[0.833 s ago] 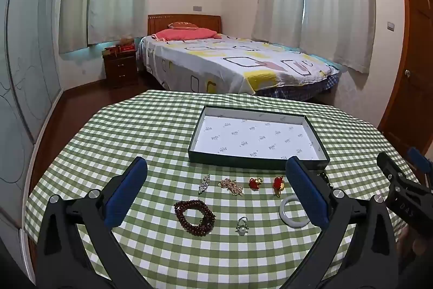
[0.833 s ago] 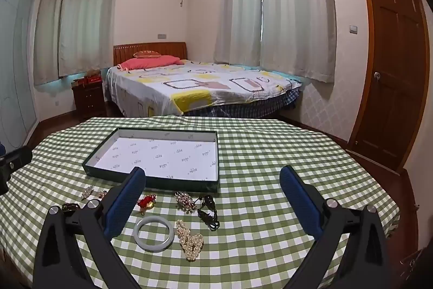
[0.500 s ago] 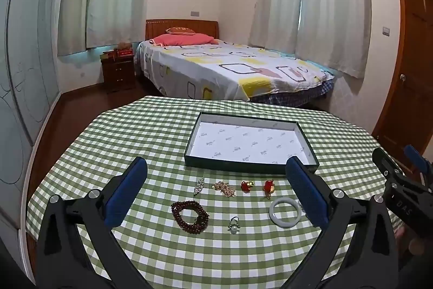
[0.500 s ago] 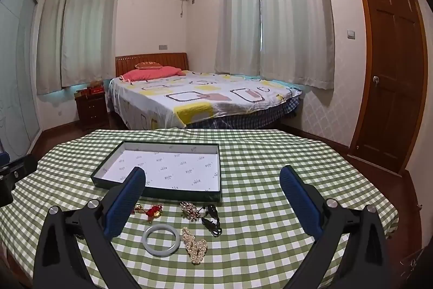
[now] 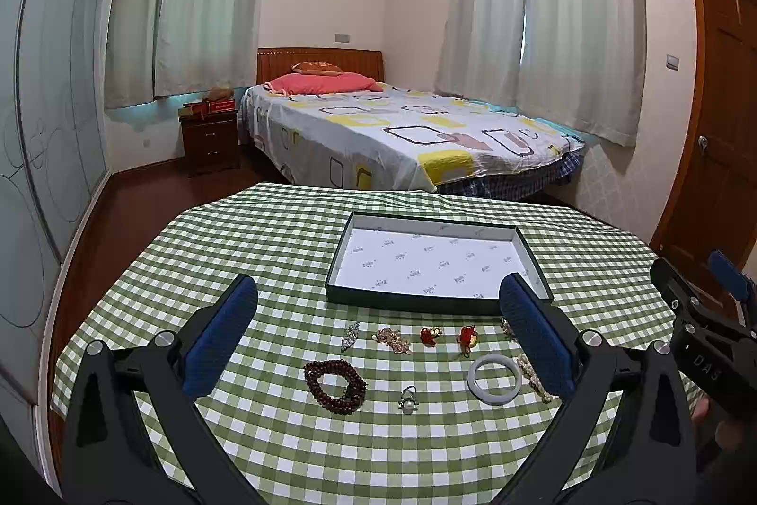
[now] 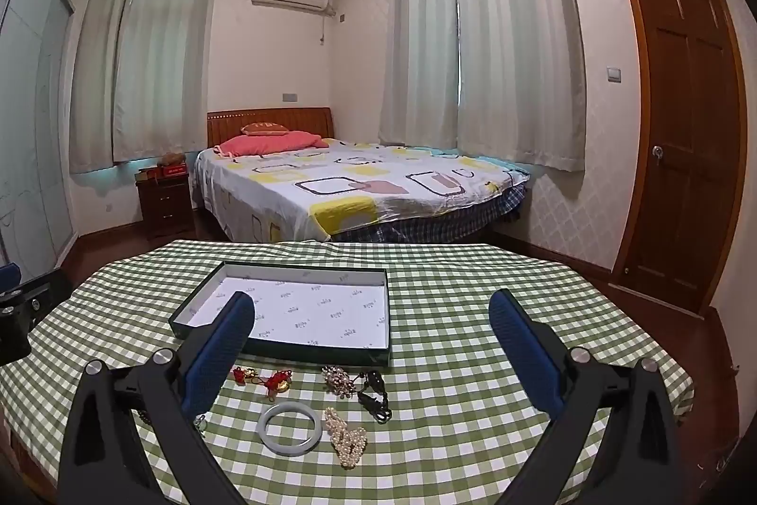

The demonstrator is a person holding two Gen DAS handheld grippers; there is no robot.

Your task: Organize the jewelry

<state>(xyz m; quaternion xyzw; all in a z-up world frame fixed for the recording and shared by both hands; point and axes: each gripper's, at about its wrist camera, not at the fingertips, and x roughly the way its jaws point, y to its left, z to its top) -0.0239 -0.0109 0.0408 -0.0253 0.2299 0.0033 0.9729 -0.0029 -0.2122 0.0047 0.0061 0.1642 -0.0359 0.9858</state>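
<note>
so both tongs, left gripper (image 5: pixel 378 339) and right gripper (image 6: pixel 374 349), hang wide open holding nothing above the jewelry (bangle (image 6: pixel 289 429), bead bracelet (image 5: pixel 334 385), pearls (image 6: pixel 347 438)) laid out in rows just in front of the empty tray (image 5: pixel 440 304), probably so each piece is easy to grab.

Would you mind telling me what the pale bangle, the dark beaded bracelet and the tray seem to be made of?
Bangle: probably jade or glass; a smooth, glossy, milky grey-white ring. Beaded bracelet: likely wood or seeds; small, dull reddish-brown beads in coiled strands. Tray: apparently cardboard; thin dark green walls, with a white printed paper lining.
</note>
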